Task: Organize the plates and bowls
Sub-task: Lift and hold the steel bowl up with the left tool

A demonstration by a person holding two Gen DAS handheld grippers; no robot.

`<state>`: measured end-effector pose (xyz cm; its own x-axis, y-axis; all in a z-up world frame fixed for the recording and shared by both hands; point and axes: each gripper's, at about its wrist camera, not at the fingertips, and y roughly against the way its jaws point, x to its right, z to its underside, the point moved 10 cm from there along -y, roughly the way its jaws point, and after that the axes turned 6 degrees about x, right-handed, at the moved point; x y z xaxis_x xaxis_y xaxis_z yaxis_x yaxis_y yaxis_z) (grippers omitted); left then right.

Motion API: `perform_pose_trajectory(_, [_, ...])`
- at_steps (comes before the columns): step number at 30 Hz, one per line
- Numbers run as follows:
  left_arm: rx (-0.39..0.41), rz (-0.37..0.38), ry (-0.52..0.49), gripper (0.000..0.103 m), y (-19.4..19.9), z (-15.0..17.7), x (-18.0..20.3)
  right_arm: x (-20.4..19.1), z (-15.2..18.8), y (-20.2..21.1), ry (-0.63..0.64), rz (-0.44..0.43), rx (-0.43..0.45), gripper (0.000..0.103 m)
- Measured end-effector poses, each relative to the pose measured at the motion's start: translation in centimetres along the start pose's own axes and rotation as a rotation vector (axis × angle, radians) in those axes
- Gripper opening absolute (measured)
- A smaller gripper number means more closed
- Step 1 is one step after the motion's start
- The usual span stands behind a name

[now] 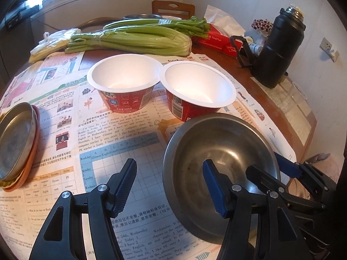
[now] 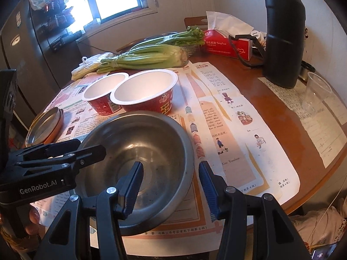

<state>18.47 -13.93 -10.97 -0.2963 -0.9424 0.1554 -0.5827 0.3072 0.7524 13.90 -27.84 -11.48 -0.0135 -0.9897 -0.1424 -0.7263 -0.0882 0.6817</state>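
A steel bowl (image 1: 219, 151) (image 2: 141, 138) rests on the newspaper-covered table. My left gripper (image 1: 169, 186) is open and straddles the bowl's left rim, one finger inside and one outside. My right gripper (image 2: 171, 186) is open and straddles the bowl's right rim the same way. Two red paper bowls with white insides (image 1: 123, 75) (image 1: 199, 84) stand side by side behind the steel bowl; they also show in the right wrist view (image 2: 104, 88) (image 2: 145, 88). A steel plate (image 1: 15, 136) (image 2: 43, 125) lies on stacked orange plates at the left.
Celery bunches (image 1: 130, 36) lie at the back of the table. A red tissue box (image 1: 219, 39), a black thermos (image 1: 279, 47) and a clear plastic cup (image 2: 316, 93) stand at the right. The round table edge (image 2: 314, 184) curves close on the right.
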Motion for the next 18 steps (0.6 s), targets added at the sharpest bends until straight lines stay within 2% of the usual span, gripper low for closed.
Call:
perform_pose_trajectory(9, [-0.037,0.005,-0.016,0.065,-1.5,0.6,0.9,0.0,0.3,-0.6,0.01,-0.01,-0.004,0.052])
perform_pose_trajectory(15, [-0.045,0.03,-0.012,0.065,-2.0,0.6,1.5,0.1,0.5,-0.7,0.035,0.01,-0.009,0.044])
perform_pose_trajectory(18, [-0.064,0.037,-0.019,0.06,-2.2,1.1,1.9,-0.2,0.8,-0.9,0.037,-0.006,-0.018,0.04])
